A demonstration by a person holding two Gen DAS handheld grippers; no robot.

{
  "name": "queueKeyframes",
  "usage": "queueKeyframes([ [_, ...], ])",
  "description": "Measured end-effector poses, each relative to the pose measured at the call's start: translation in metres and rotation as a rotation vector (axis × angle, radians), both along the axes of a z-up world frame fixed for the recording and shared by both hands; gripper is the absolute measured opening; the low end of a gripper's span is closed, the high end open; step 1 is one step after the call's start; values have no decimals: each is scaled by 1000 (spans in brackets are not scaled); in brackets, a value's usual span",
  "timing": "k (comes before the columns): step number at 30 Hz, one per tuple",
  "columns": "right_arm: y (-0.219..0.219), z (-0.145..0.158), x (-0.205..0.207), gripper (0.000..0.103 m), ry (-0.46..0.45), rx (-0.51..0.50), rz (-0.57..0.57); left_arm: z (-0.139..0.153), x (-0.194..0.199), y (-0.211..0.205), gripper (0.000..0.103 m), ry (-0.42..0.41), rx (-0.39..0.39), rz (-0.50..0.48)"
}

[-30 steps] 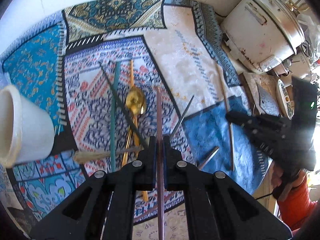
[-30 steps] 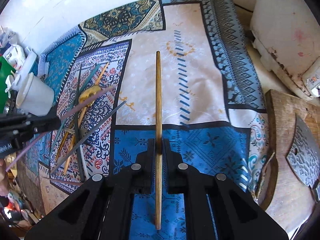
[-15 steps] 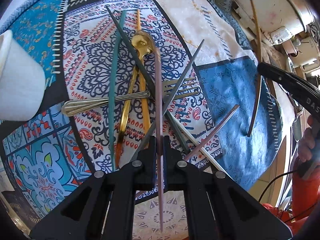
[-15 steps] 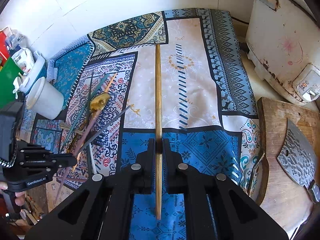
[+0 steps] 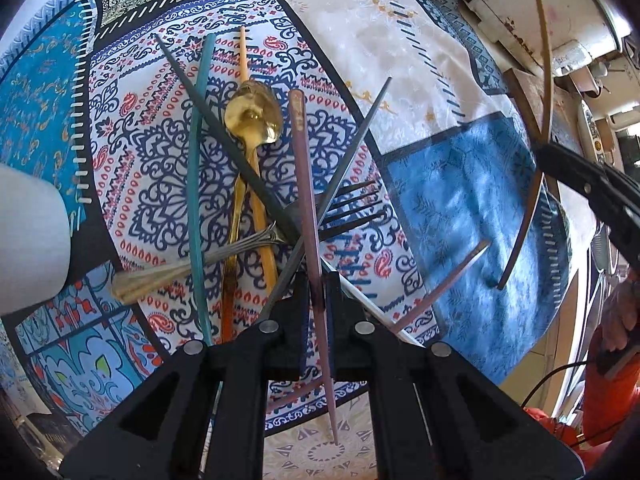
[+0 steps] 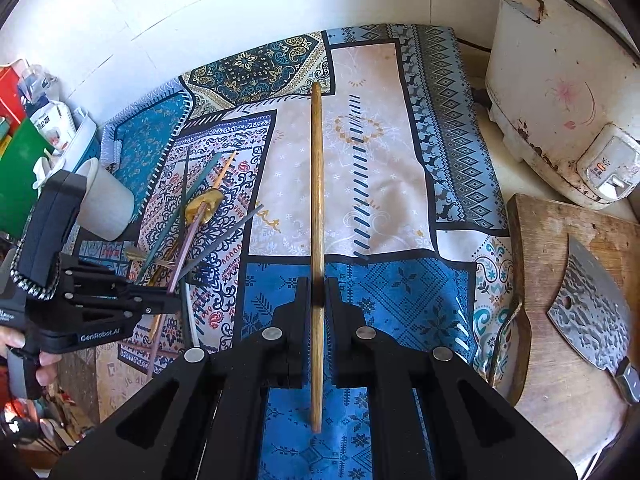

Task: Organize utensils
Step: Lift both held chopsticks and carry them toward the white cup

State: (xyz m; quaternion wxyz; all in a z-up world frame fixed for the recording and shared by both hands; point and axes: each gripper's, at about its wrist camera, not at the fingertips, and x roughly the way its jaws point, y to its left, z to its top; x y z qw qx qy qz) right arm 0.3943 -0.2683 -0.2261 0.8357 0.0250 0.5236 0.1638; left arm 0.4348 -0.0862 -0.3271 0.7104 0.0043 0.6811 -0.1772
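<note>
My left gripper (image 5: 317, 292) is shut on a pink chopstick (image 5: 306, 184) and holds it above a pile of utensils: a gold spoon (image 5: 253, 114), a teal chopstick (image 5: 196, 168), a black chopstick (image 5: 224, 136), a grey chopstick (image 5: 352, 148), an orange chopstick (image 5: 256, 200), a silver fork (image 5: 192, 268) and a second pink chopstick (image 5: 440, 286). My right gripper (image 6: 317, 296) is shut on a brown wooden chopstick (image 6: 317, 184) and holds it above the patterned cloth (image 6: 376, 184). It also shows in the left wrist view (image 5: 546, 80). A white cup (image 6: 105, 200) stands left of the pile.
A white rice cooker (image 6: 560, 92) stands at the back right. A wooden board (image 6: 560, 320) with a cleaver (image 6: 592, 312) lies at the right. Boxes and packets (image 6: 24, 120) crowd the far left by the wall.
Both grippers have lifted higher with their chopsticks. The left gripper has moved over the utensil pile, and the cup has slid toward the left edge of its view.
</note>
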Motion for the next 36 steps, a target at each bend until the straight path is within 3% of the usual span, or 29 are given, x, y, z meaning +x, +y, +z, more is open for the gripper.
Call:
queueKeyframes([
  [10, 5, 2, -1, 6, -3, -3, 12, 1, 31, -1, 12, 22, -10, 24],
  [12, 7, 3, -2, 6, -6, -5, 17, 2, 33, 3, 5, 11, -12, 29],
  [17, 10, 9, -4, 6, -23, 3, 26, 12, 28, 14, 4, -38, -7, 41],
  [24, 15, 31, -6, 6, -80, 18, 39, 50, 10, 39, 4, -171, -30, 95],
  [36, 53, 68, -4, 6, -191, 42, 142, 126, -31, 97, 4, -434, -38, 285],
])
